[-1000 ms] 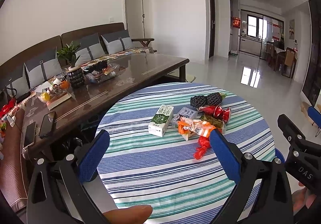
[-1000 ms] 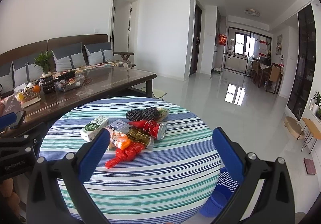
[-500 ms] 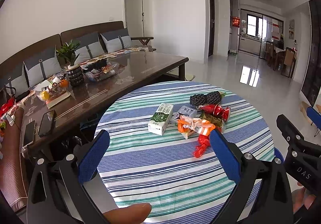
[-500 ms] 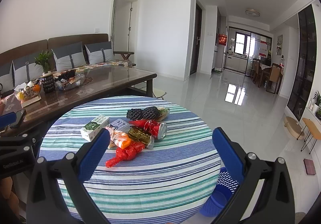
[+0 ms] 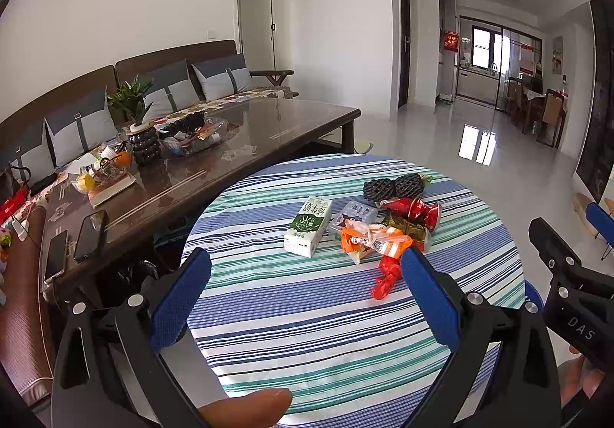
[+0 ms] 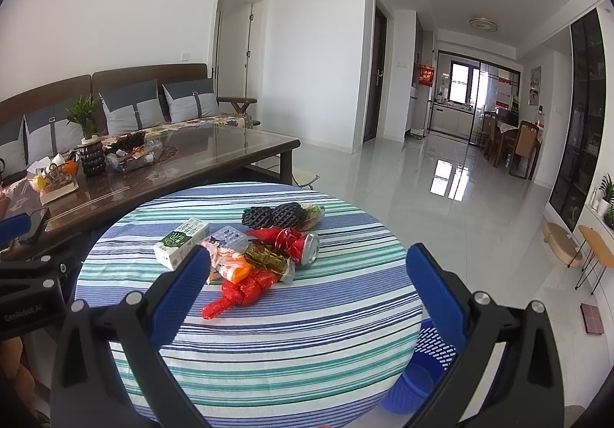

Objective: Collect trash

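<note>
Both wrist views look forward, sharing the striped table from nearby.

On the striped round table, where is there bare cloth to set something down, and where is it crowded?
Bare cloth: the near half of the round table, between the red wrapper and the near edge, and the far-left rim beyond the milk carton. Crowded: the centre, where carton, wrappers, the red can and the black mesh pieces cluster. Both grippers, left and right, hover open.

A green-and-white milk carton is lying flat on the striped desk, just left of a heap: orange wrapper, red wrapper, crushed red can, two black mesh pieces.
</note>
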{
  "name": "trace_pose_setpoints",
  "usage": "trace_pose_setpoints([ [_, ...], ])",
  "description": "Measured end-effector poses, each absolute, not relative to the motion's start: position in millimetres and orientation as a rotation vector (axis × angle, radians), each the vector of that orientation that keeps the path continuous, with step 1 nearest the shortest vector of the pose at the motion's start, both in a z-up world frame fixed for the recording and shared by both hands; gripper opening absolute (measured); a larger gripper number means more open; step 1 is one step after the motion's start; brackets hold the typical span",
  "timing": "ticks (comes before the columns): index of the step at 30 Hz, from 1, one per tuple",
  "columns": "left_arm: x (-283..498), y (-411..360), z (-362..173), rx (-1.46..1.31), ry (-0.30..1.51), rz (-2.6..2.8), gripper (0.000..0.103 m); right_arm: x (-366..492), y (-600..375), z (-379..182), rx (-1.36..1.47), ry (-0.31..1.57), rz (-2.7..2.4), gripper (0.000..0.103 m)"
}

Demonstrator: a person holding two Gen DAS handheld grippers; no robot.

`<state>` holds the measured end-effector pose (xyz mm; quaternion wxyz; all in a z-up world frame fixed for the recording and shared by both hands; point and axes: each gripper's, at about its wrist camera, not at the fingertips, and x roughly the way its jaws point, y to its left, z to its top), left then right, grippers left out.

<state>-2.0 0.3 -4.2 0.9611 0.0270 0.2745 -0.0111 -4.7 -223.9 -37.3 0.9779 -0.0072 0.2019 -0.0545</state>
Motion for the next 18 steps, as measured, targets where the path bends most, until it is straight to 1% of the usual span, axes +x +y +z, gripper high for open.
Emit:
trace_pose_setpoints([
  [18,-2.8,0.8,-4.1,0.051,0.558,-0.022,0.098,-4.2,-223.1,-37.5,-0.015,0.408,-0.11,0.098],
])
